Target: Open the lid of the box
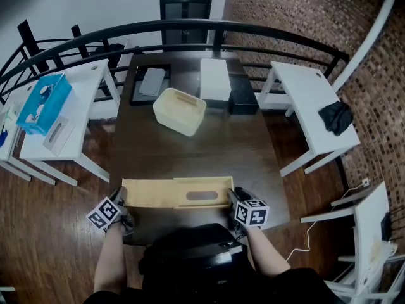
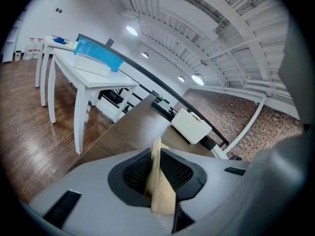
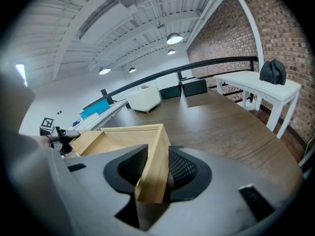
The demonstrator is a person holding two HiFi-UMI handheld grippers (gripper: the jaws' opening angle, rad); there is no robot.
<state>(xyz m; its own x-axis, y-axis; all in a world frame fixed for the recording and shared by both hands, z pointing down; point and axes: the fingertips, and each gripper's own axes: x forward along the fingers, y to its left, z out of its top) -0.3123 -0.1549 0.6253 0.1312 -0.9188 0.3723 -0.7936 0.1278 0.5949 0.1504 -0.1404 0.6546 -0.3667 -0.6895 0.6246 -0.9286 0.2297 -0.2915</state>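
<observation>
A light wooden lid (image 1: 177, 192) with a slot handle hangs level over the near edge of the dark table (image 1: 190, 151), held at both short ends. My left gripper (image 1: 124, 201) is shut on its left edge; in the left gripper view the pads (image 2: 174, 168) clamp a thin wooden edge (image 2: 160, 191). My right gripper (image 1: 231, 198) is shut on the right end, and the right gripper view shows the lid's raised rim (image 3: 155, 161) pinched between the jaws. The cream box (image 1: 179, 111) stands open in the middle of the table, apart from the lid.
Behind the cream box lie a white block (image 1: 214, 79), a black box (image 1: 242, 94) and a dark tray (image 1: 150, 83). White side tables flank the table, the left one (image 1: 82, 94) with a blue box (image 1: 43, 103), the right one (image 1: 313, 106) with a black cloth (image 1: 335, 116). A black railing (image 1: 190, 27) curves behind.
</observation>
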